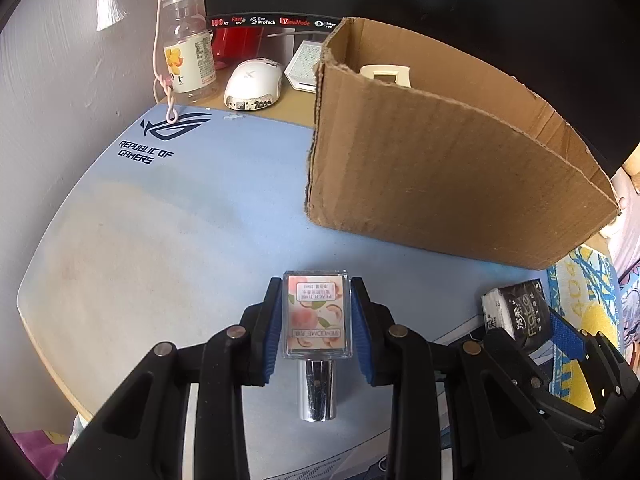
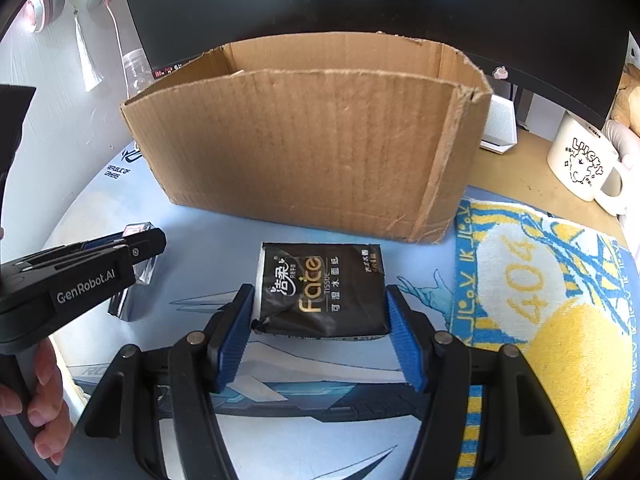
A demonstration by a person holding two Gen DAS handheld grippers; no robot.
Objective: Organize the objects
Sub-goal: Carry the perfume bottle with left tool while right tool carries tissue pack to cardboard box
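Pale blue mat is seen covering the desk, logo printed at upper left of the left wrist view. A clear bottle and a white mouse are set behind it. At lower centre the left gripper is clamped: blue jaws are pressed on both sides of a small perfume bottle, peach label up, chrome cap toward the camera. A cardboard box, open-topped, is placed at right.

In the right wrist view the left gripper is held by a hand at far left. At centre, the right gripper is set around a black tissue pack lying on the mat before the box; jaws part-spread at its sides, contact unclear. A yellow-blue towel and white mug are noted at right.
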